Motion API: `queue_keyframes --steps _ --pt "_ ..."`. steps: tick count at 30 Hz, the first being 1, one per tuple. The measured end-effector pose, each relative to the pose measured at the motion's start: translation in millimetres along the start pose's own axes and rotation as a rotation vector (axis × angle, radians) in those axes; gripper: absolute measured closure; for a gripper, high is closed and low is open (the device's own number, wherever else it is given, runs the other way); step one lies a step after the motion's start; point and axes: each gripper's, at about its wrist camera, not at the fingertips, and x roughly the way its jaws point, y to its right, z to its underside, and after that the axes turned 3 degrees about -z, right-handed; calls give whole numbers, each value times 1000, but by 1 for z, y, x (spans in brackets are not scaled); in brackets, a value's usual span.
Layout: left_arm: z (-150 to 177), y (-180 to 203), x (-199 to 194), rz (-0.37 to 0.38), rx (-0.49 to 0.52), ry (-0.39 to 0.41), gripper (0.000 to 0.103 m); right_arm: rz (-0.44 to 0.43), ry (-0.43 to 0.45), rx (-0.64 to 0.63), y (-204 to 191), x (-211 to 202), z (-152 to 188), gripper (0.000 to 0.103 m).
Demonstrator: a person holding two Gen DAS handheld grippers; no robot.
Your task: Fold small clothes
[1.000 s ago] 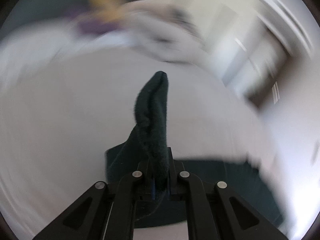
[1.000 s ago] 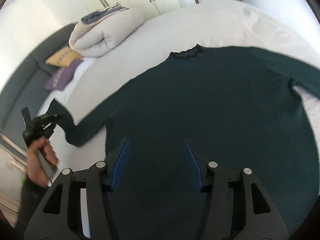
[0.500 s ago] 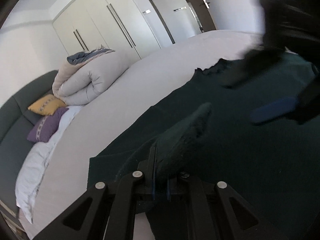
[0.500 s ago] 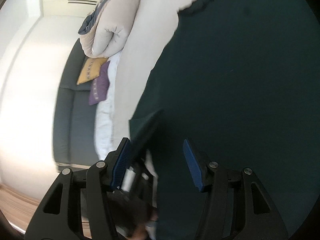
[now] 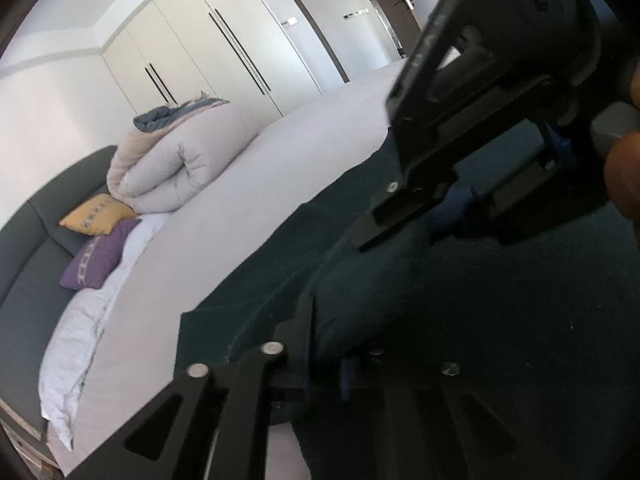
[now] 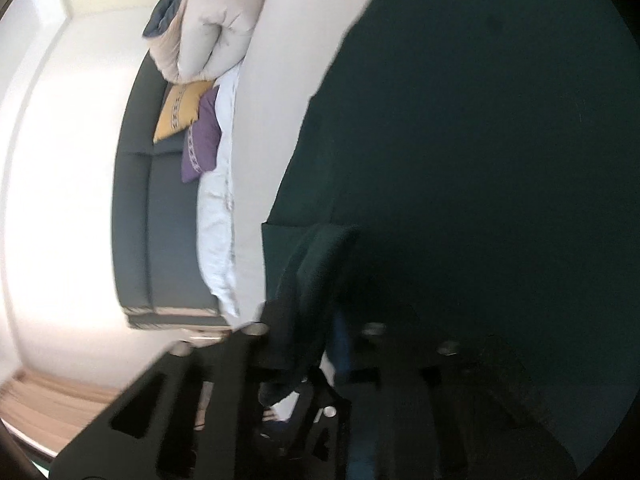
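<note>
Left wrist view: the left gripper (image 5: 326,360) occupies the lower centre of the frame, its jaws opening, with a bunched sleeve end (image 5: 360,304) of the dark green sweater (image 5: 520,320) between them; whether the pads press on the cloth cannot be told from this view. The right gripper (image 5: 448,208) enters from the upper right, angled down toward the same fold of cloth, and part of a hand (image 5: 624,176) shows at the right edge of the frame.

Right wrist view: the right gripper (image 6: 332,344) sits at the lower centre, its jaws clenched on a raised fold of the sweater's sleeve (image 6: 316,280) — the cloth stands up between the two arms and drapes over the left one. The frame is blurred and rolled to one side.

The sweater lies spread on the bed (image 5: 256,208), filling the right and lower right of both frames; its straight edge runs diagonally across the pale sheet. At the left of the left wrist view, a rolled pale duvet (image 5: 176,168) rests on the bed, with a yellow cushion (image 5: 96,220) and a purple cushion (image 5: 96,256) just beside it against a dark grey headboard (image 5: 24,272) — a white pillow (image 5: 76,344) lies below them. White wardrobe doors (image 5: 208,52) with dark handles fill the upper part of that frame, and a dark-framed doorway (image 5: 332,12) stands to their right.
</note>
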Motion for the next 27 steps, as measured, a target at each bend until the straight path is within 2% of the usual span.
queue_keyframes --steps 1,4,6,8,10,11,13,16,19,22,27 --pt "0 -3 -1 12 -12 -3 59 22 10 -22 -4 -1 -4 96" --pt "3 -16 -12 63 -79 1 23 90 58 -85 -17 -17 -16 96" --pt "6 -30 -16 109 -144 -18 20 143 87 -124 -21 -31 -30 96" --pt "9 -48 -16 174 -226 -47 24 215 125 -154 -31 -64 -39 96" --pt "13 -72 -9 227 -329 -86 48 287 162 -163 -30 -87 -53 96" --pt "14 -84 -2 248 -376 -109 54 322 181 -161 -27 -99 -62 96" --pt "16 -109 13 274 -477 -148 73 370 215 -149 -22 -125 -77 96" --pt "16 -137 31 294 -580 -175 87 413 263 -113 -4 -146 -96 96" --pt "7 -152 50 331 -638 -190 92 452 291 -81 11 -173 -115 96" --pt "-3 -152 66 364 -656 -204 95 478 301 -61 23 -178 -129 96" --pt "-17 -139 80 437 -623 -238 95 489 313 -60 42 -171 -122 96"
